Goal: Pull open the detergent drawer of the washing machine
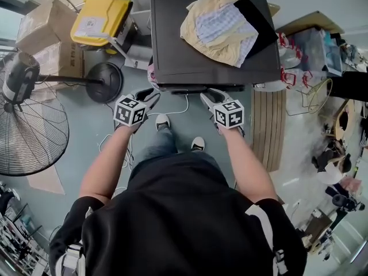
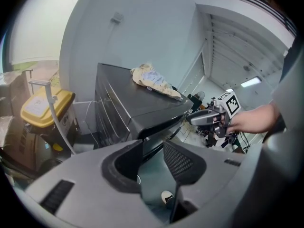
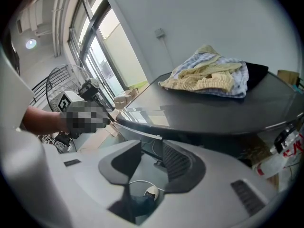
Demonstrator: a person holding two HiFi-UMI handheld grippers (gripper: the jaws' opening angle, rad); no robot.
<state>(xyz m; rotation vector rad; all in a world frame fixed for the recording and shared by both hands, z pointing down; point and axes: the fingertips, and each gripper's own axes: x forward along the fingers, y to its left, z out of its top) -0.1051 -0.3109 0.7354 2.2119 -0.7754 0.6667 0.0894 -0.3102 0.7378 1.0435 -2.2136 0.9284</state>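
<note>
The left gripper (image 1: 152, 94) and right gripper (image 1: 207, 96) are hovering, jaws apart and empty, before the washing machine (image 1: 172, 45) at twelve o'clock; grasping and pulling the drawer is remaining.

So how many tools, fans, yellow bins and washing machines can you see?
Tools: 2, left tool and right tool
Fan: 1
Yellow bin: 1
Washing machine: 1
Total: 5

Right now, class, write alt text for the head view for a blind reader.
Seen from above, a person holds the left gripper and right gripper near the front edge of a dark washing machine with clothes on top.
</note>
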